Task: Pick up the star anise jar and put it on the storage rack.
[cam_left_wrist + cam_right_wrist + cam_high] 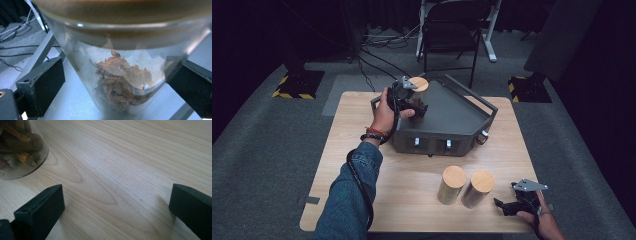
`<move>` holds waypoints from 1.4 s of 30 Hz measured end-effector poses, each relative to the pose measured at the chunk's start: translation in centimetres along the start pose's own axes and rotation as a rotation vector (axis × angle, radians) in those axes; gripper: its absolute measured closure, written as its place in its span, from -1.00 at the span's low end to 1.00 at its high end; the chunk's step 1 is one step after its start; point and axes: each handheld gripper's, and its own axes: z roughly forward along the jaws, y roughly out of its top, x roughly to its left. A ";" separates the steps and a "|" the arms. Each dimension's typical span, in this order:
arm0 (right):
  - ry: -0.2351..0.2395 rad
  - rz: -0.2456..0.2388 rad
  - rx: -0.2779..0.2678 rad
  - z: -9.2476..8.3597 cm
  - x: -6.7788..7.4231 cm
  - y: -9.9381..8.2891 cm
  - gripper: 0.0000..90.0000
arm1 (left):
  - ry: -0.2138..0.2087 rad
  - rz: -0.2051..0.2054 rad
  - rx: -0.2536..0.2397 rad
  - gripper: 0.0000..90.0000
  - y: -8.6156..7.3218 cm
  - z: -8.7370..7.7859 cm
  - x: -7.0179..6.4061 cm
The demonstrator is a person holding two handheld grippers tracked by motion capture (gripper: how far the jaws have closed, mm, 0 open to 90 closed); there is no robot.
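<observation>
Up close, left gripper (113,82) fingers (41,86) wide around star anise jar (120,75), lid cropped; right gripper (116,207) fingers wide, over bare bench (125,157).

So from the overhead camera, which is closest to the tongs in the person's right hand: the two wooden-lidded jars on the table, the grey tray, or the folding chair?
1. Right-hand jar, just left of the right tongs.
2. Left-hand jar, beside the first.
3. Grey tray, mid-table, farther back.
4. Folding chair, on the floor beyond the table.
</observation>
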 end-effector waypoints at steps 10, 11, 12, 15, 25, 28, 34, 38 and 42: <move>0.000 0.000 0.000 0.0 0.0 0.0 -1.00 | 0.008 0.020 -0.023 -0.96 0.2 -0.7 -0.2; 0.000 0.000 0.000 0.0 0.0 0.0 -1.00 | 0.007 0.024 -0.023 -0.96 0.3 -0.8 -0.2; 0.000 0.000 0.000 0.0 0.0 0.0 -1.00 | 0.008 0.026 -0.024 -0.96 0.3 -0.9 -0.2; 0.000 0.000 0.000 0.0 0.0 0.0 -1.00 | 0.018 0.041 -0.023 -0.96 0.3 -1.3 -0.3; 0.000 0.000 0.000 0.0 0.0 0.0 -1.00 | 0.042 0.103 -0.028 -0.97 0.2 -2.6 -1.2; 0.000 0.000 0.000 0.0 0.0 0.0 -1.00 | 0.051 0.124 -0.027 -0.97 0.3 -2.9 -1.5; 0.000 0.000 0.000 0.0 0.0 0.0 -1.00 | 0.073 0.158 -0.030 -0.97 0.1 -3.5 -2.1; -0.001 0.001 0.000 0.0 0.0 0.0 -1.00 | 0.093 0.181 -0.040 -0.97 -0.3 -4.0 -2.6; -0.001 0.001 0.000 0.0 0.0 0.0 -1.00 | 0.091 0.202 -0.062 -0.96 -0.7 -4.8 -3.1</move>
